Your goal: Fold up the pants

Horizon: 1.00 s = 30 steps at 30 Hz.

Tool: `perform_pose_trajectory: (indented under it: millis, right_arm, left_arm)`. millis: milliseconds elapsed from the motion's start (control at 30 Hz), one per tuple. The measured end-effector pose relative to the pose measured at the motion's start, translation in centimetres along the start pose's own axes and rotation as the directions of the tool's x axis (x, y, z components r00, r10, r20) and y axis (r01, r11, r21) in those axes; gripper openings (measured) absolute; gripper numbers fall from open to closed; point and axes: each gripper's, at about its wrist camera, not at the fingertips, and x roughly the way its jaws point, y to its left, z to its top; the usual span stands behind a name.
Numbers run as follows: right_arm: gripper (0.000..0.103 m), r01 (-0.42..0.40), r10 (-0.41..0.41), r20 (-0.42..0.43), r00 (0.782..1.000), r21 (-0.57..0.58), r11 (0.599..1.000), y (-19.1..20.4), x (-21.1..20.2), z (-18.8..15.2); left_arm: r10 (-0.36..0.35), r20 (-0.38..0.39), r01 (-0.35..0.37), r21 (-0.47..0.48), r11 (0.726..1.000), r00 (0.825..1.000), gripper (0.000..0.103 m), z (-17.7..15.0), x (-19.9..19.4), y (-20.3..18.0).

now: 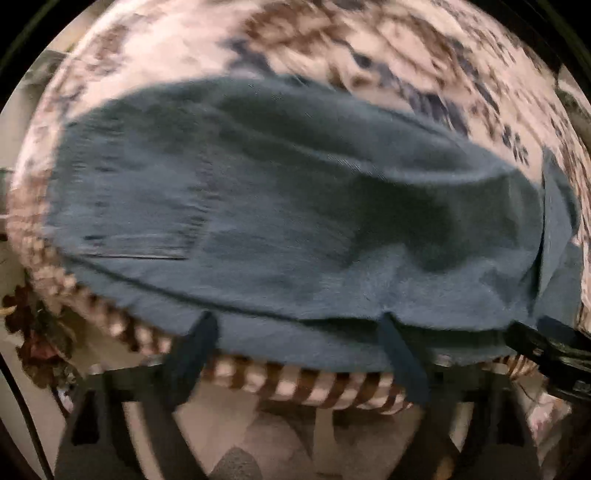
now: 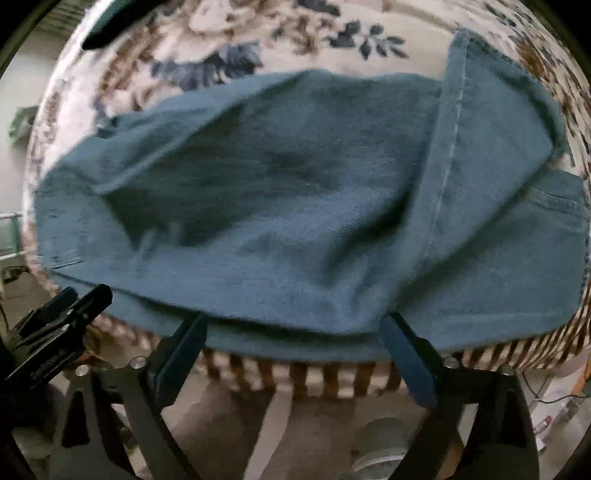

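Blue pants lie folded in a wide bundle on a floral cover with a brown striped border. A back pocket shows at their left end. In the right wrist view the same pants have a seamed part laid across their right end. My left gripper stands open, both fingertips at the pants' near edge, with nothing pinched. My right gripper is also open at that edge, further right. Each gripper shows in the other's view: the right gripper, the left gripper.
The cover's striped border drops off toward me, and pale floor lies below it. A dark patterned thing sits low at the left. Cables and small clutter lie at the lower right. The floral cover stretches beyond the pants.
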Motion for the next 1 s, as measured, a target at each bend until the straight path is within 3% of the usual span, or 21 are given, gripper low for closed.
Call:
perform_pose_trajectory:
  millis: [133,200,333,433,467,533,567,600,633,833,900,1000]
  right_arm:
    - [0.098,-0.059,0.047,0.117,0.992,0.098,0.993,-2.7,-5.2,-0.2]
    - [0.098,-0.022,-0.005,0.159,0.987,0.172,0.985,-5.1,-7.1,1.5]
    - [0.098,0.086,-0.141,0.194,0.971,0.268,0.960,-10.6,-6.8,8.8]
    - [0.096,0.171,-0.222,0.130,0.966,0.319,0.932,-14.6,-3.7,15.0]
    - [0.089,0.195,-0.240,0.098,0.966,0.335,0.922,-15.3,-2.5,16.1]
    - [0.061,0.222,-0.271,0.077,0.960,0.380,0.898,-16.6,-1.9,16.5]
    - [0.034,0.208,-0.274,0.103,0.956,0.416,0.885,-17.3,-2.6,15.7]
    - [0.016,0.166,-0.255,0.146,0.956,0.447,0.879,-18.0,-3.7,14.4]
    - [0.011,0.116,-0.225,0.180,0.957,0.475,0.872,-18.9,-4.8,13.0]
    - [0.009,-0.060,-0.155,0.267,0.951,0.653,0.755,-25.9,-9.9,0.6]
    - [0.009,-0.099,-0.119,0.252,0.960,0.708,0.699,-27.9,-9.5,-2.9]
    - [0.009,-0.143,-0.062,0.244,0.968,0.736,0.661,-30.4,-6.2,-4.9]
  left_arm:
    - [0.045,0.035,-0.043,-0.067,0.997,0.998,0.091,0.1,-1.6,0.3]
    - [0.073,0.052,-0.070,-0.058,0.996,0.996,0.091,0.9,-1.6,-0.7]
    - [0.157,0.108,-0.154,-0.036,0.987,0.982,0.091,2.3,-0.5,-3.0]
    - [0.201,0.118,-0.201,-0.013,0.980,0.973,0.091,3.4,0.9,-4.4]
    - [0.208,0.112,-0.209,-0.005,0.978,0.972,0.091,3.8,1.5,-4.9]
    - [0.223,0.106,-0.225,0.008,0.974,0.969,0.091,4.0,2.1,-5.7]
    - [0.222,0.096,-0.224,0.012,0.974,0.970,0.091,3.9,2.3,-5.9]
    - [0.216,0.089,-0.218,0.015,0.976,0.972,0.091,3.9,2.2,-5.9]
    - [0.212,0.086,-0.214,0.017,0.977,0.974,0.091,3.8,2.2,-6.0]
    - [0.193,0.054,-0.195,0.021,0.981,0.980,0.091,1.7,1.6,-5.9]
    - [0.183,0.037,-0.184,0.018,0.983,0.982,0.091,1.0,1.7,-5.8]
    - [0.187,0.022,-0.188,0.026,0.982,0.982,0.091,0.1,2.1,-6.1]
